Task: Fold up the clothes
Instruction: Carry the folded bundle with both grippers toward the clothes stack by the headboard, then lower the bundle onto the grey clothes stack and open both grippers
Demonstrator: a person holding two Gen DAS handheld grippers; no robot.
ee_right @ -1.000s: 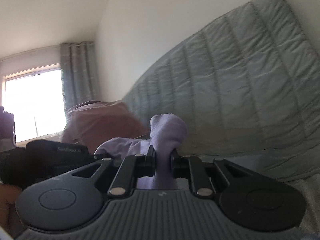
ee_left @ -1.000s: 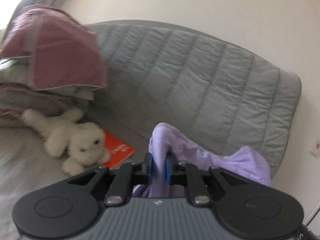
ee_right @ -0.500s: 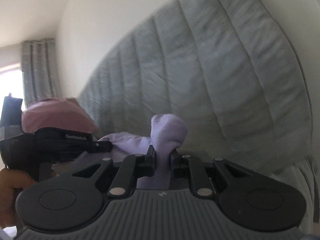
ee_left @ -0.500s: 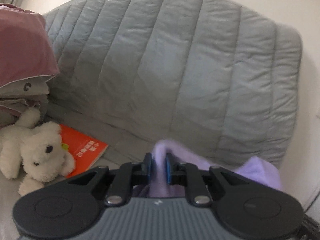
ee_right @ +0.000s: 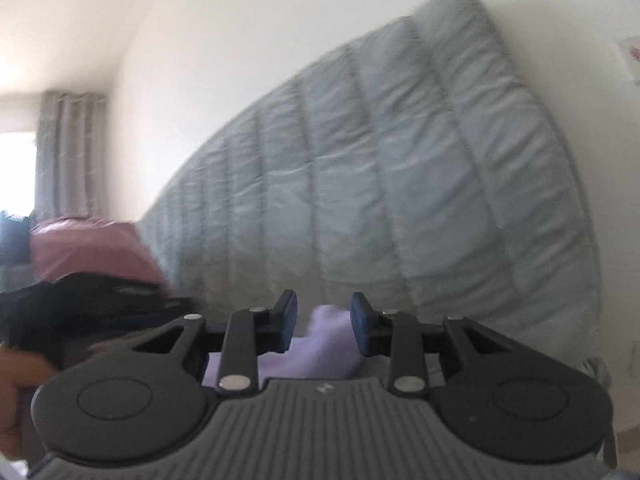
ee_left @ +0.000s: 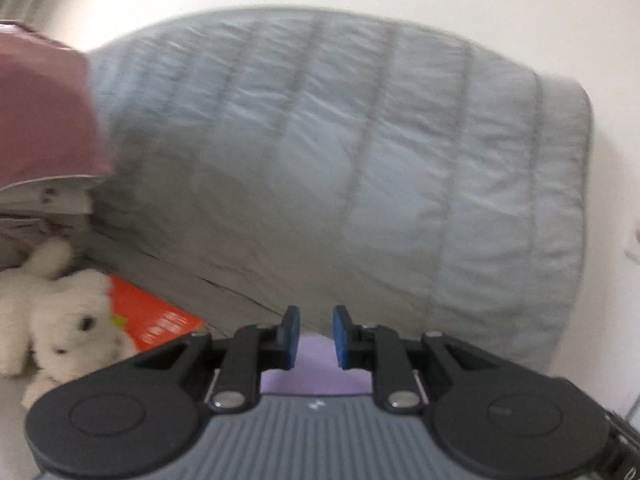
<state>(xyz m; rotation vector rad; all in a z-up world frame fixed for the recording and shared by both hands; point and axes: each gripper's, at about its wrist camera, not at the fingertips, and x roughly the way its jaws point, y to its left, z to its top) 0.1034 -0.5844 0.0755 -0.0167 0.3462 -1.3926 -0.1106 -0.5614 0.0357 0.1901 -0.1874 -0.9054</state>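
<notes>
Lilac garment (ee_right: 320, 354): mostly hidden under both grippers. Right gripper (ee_right: 323, 322) opening, unclamped; left gripper (ee_left: 316, 334) released. Plush bear (ee_left: 60, 328): left view only, beside quilt (ee_left: 360, 160).

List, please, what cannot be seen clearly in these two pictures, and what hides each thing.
- Lilac cloth: mostly hidden under each gripper's body in both wrist views; its fold cannot be judged.
- Left gripper: whether its pads press the cloth is unclear.
- Right gripper: jaws opening, cloth between them.
- Red booklet: print blurred; the toy bear covers part.
- Person's hand: cut off by the right view's left edge.
</notes>
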